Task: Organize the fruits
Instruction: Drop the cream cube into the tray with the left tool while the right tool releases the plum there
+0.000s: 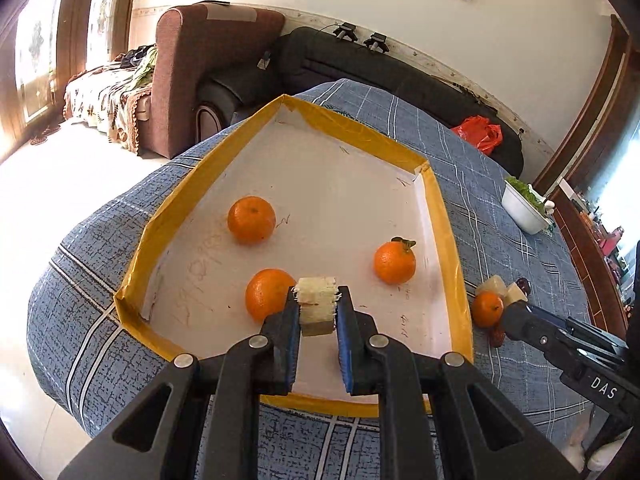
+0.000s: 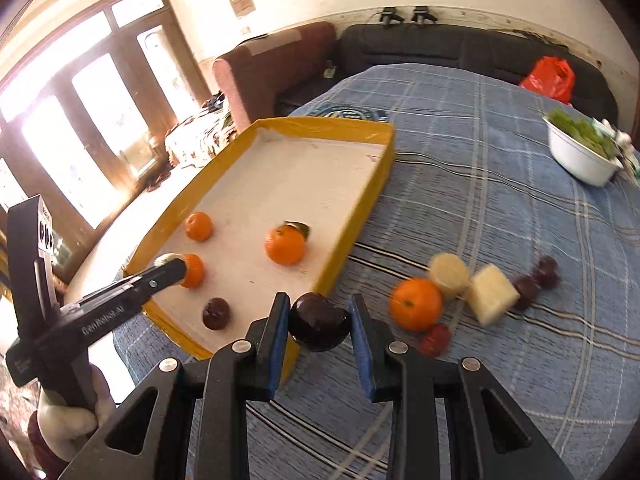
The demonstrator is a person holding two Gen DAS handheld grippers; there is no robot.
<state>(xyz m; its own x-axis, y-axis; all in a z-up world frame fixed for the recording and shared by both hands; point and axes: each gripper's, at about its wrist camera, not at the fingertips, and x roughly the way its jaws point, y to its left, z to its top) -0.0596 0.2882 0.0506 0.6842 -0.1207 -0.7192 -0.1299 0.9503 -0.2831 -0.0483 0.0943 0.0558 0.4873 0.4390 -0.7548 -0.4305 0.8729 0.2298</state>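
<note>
A yellow-rimmed white tray (image 1: 440, 216) (image 2: 356, 216) lies on the blue checked cloth. It holds three oranges (image 1: 252, 220) (image 1: 394, 262) (image 1: 268, 292) and a dark plum (image 2: 216, 313). My left gripper (image 1: 317, 307) is shut on a pale fruit chunk (image 1: 316, 300), held over the tray's near part beside an orange. My right gripper (image 2: 320, 322) is shut on a dark plum (image 2: 319, 320), held by the tray's near corner. On the cloth to the right lie an orange (image 2: 416, 303), two pale chunks (image 2: 450, 274) (image 2: 492, 298), dark plums (image 2: 526, 290) and a red fruit (image 2: 436, 338).
A white bowl of greens (image 2: 580, 160) (image 1: 524, 210) stands at the table's far right. Behind the table are a dark sofa (image 2: 440, 48), a brown armchair (image 1: 192, 60) and a red plastic bag (image 2: 550, 76). The table edge drops off left of the tray.
</note>
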